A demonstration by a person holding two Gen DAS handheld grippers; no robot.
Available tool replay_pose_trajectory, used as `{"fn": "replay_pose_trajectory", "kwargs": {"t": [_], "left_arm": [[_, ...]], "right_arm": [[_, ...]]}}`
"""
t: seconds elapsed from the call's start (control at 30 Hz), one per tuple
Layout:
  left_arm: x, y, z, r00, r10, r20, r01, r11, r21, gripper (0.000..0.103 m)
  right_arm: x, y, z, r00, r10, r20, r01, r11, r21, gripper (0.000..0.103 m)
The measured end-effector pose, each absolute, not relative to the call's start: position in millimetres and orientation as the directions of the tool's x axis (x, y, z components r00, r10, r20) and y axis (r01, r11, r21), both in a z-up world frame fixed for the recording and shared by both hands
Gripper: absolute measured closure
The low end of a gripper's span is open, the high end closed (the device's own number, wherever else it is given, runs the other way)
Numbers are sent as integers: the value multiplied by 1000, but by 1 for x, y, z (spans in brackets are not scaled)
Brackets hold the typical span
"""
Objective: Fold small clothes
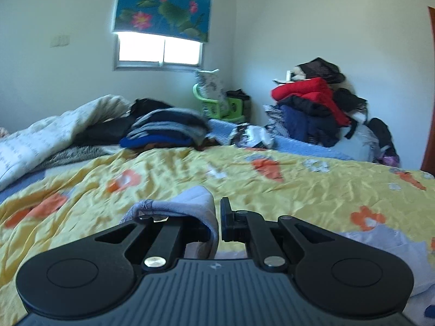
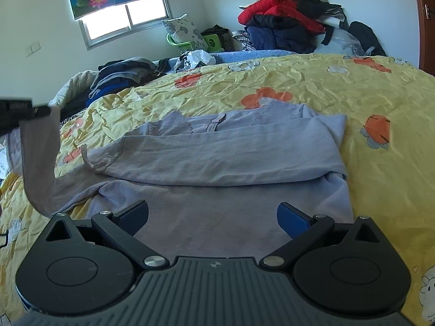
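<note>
A lavender long-sleeved top (image 2: 231,152) lies flat on the yellow flowered bedspread (image 2: 367,95), with one sleeve folded across its chest. At the far left of the right wrist view, my left gripper (image 2: 40,110) is raised above the bed, and a strip of the top (image 2: 38,157), its other sleeve or side, hangs from it. In the left wrist view that lavender cloth (image 1: 190,203) drapes over the left finger, and the left gripper (image 1: 218,217) is shut on it. My right gripper (image 2: 213,214) stands open just over the top's lower part, nothing between its fingers.
A stack of folded dark clothes (image 1: 168,127) and a pale quilt (image 1: 40,135) lie at the bed's far left. A heap with a red jacket (image 1: 310,92) rises at the far right. A green chair (image 1: 217,103) stands under the window. A brown door (image 2: 424,13) is on the right.
</note>
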State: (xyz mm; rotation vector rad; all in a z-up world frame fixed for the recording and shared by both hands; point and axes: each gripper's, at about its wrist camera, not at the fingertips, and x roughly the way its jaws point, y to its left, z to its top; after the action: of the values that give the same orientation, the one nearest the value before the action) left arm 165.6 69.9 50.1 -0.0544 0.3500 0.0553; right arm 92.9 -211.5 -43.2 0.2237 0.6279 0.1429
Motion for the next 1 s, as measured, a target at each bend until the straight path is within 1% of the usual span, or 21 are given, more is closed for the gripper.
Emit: {"fn": "replay_pose_trajectory", "kwargs": {"t": [0.1,0.27,0.5,0.8,1.0], "left_arm": [[172,47,54,940,14,-341,-17,1000,-7,96],[182,13,47,928,-35,-370,48,998,28,96],[187,-14,32,908,-70,-413,98,994,46,96],[195,-39,31,897,-97,-431,139,988,67,96],[203,-72,35,888,-149,-434,202,976,77,96]], "right_arm": [[92,-215,-43,804,197,-561,-62,966,251,1],[89,-222,-42,809,185,-558,-49,967,250,1],[85,-235,-45,808,169,-564,-18,965,263,1],[81,-243,-49,808,167,-565,-3,960,280,1],[76,-249,-51,806,164,-568,7,958,286,1]]}}
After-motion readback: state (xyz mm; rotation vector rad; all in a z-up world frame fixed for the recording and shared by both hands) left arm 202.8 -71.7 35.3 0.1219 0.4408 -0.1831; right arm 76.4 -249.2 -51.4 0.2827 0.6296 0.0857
